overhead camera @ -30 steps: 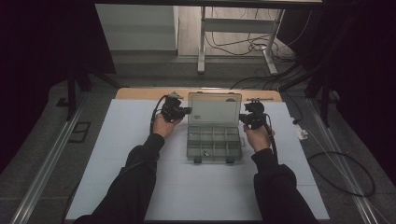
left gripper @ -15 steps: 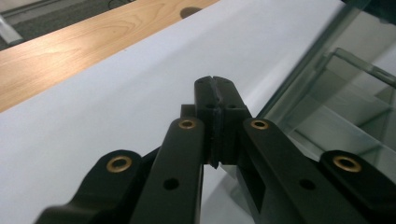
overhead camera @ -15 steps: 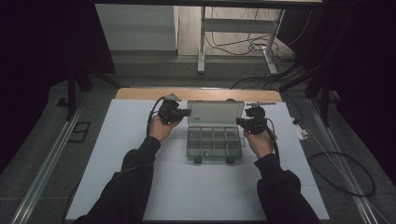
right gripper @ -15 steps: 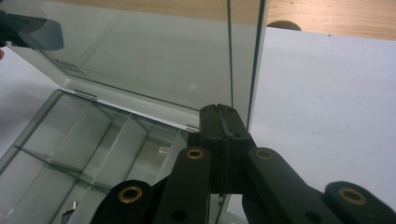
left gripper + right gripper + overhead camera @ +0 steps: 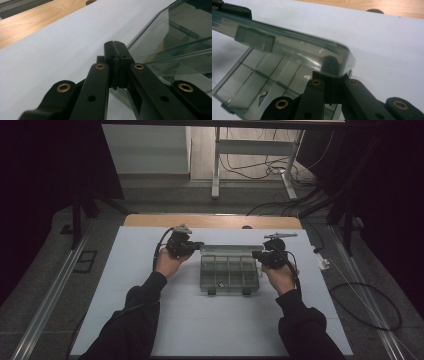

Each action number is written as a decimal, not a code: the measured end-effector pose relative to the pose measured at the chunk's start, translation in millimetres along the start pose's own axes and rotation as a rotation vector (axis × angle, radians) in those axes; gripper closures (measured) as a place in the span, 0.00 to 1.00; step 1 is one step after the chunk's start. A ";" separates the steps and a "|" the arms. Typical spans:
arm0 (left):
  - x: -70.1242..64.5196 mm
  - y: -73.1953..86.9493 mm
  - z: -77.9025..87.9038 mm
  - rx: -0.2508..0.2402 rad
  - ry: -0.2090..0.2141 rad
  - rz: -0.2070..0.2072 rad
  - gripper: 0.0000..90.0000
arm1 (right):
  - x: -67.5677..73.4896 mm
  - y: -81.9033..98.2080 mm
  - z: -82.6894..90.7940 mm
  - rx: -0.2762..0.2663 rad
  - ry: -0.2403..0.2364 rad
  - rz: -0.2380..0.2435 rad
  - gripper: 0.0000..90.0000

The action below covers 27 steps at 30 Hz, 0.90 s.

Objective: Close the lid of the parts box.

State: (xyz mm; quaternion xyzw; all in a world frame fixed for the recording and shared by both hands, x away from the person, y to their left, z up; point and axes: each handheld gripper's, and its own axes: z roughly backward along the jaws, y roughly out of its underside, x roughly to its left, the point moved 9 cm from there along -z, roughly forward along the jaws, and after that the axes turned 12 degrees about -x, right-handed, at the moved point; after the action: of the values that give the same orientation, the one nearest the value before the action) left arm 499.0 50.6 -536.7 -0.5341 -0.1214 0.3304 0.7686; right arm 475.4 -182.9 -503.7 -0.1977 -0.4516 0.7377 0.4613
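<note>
While the clear smoky plastic compartment box [image 5: 229,276] rests mid-table on the white sheet [image 5: 120,285], its hinged lid [image 5: 287,45] stands partly raised above the divided tray; one small dark item [image 5: 220,283] lies in a front compartment. The left gripper [image 5: 115,48] and right gripper [image 5: 331,62] are both clenched shut at the lid's two ends.

Both forearms, in dark sleeves, come up from the lower edge of the high view and angle slightly inward. The left hand [image 5: 167,264] holds the left gripper [image 5: 199,245], its tips turned toward the right. The right hand [image 5: 280,276] holds the right gripper [image 5: 256,254], tips turned leftward (the two face each other). Each gripper's black jaws are pressed together, tip against tip.
</note>
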 end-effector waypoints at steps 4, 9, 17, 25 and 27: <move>-4.2 0.3 5.3 0.008 0.010 0.005 0.98 | 4.0 4.0 4.1 0.007 -0.015 0.005 1.00; -12.0 -0.7 11.7 0.012 0.019 0.003 0.98 | 9.1 10.9 11.7 0.020 -0.033 0.009 1.00; -25.4 -1.6 18.2 0.016 0.034 0.000 0.98 | 16.0 20.9 22.3 0.034 -0.054 0.010 1.00; -39.6 -1.6 24.5 0.025 0.050 -0.016 0.98 | 22.1 30.5 31.1 0.047 -0.082 0.006 1.00; -43.5 -1.2 26.8 0.026 0.053 -0.019 0.98 | 24.2 32.9 33.2 0.052 -0.087 0.011 1.00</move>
State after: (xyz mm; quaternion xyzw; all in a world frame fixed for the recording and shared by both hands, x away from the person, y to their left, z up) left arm 452.3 42.4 -517.7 -0.5316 -0.1019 0.3102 0.7815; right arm 423.4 -183.6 -511.5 -0.1559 -0.4510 0.7594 0.4423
